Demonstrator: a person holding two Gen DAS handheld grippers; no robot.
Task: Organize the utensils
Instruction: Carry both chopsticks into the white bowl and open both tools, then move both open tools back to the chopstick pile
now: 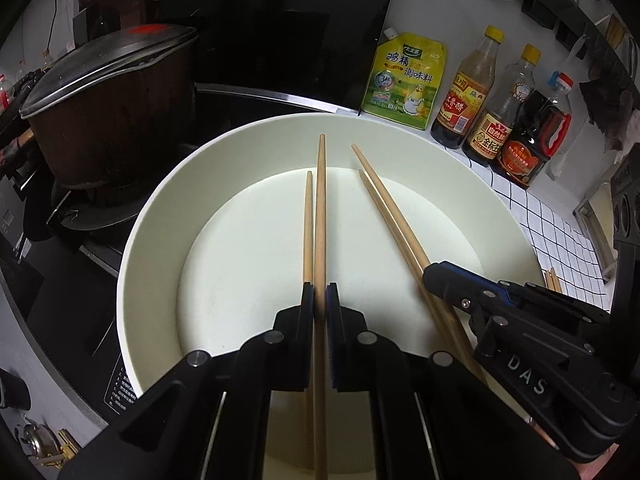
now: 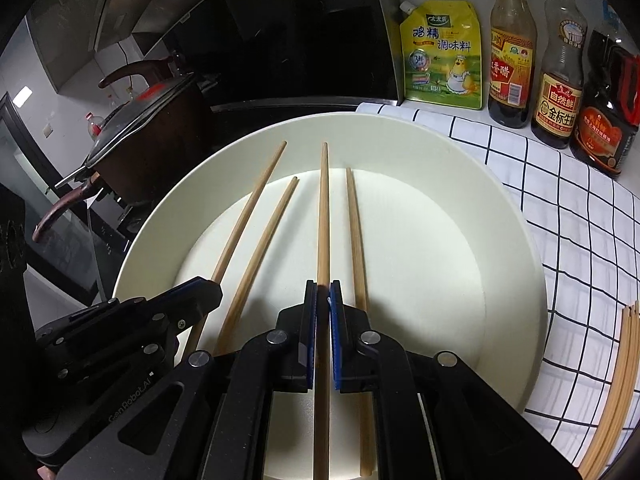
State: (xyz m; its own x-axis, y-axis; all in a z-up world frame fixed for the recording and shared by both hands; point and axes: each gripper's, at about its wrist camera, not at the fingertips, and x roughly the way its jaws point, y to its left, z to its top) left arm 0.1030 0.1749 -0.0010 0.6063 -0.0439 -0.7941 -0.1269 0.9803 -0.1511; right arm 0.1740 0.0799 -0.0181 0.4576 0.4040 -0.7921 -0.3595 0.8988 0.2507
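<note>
Both tongs are clenched on chopsticks above a wide cream bowl (image 1: pixel 160 216): left tongs (image 1: pixel 320 300) grasp one pair (image 1: pixel 321 216), right tongs (image 2: pixel 323 300) another pair (image 2: pixel 323 216). Sauce bottles (image 2: pixel 512 60) stand beyond the far rim; spare chopsticks (image 2: pixel 616 392) lie right of the right tongs on the checked table (image 2: pixel 580 220).

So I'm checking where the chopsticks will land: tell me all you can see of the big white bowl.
The white bowl is wide, round and shallow, cream-white, matte, with a sloped wall and flat floor. It looks empty and clean. It sits beside the stove, partly on a checked cloth. Both grippers hold chopsticks over it; whether any tip touches it is unclear.
</note>
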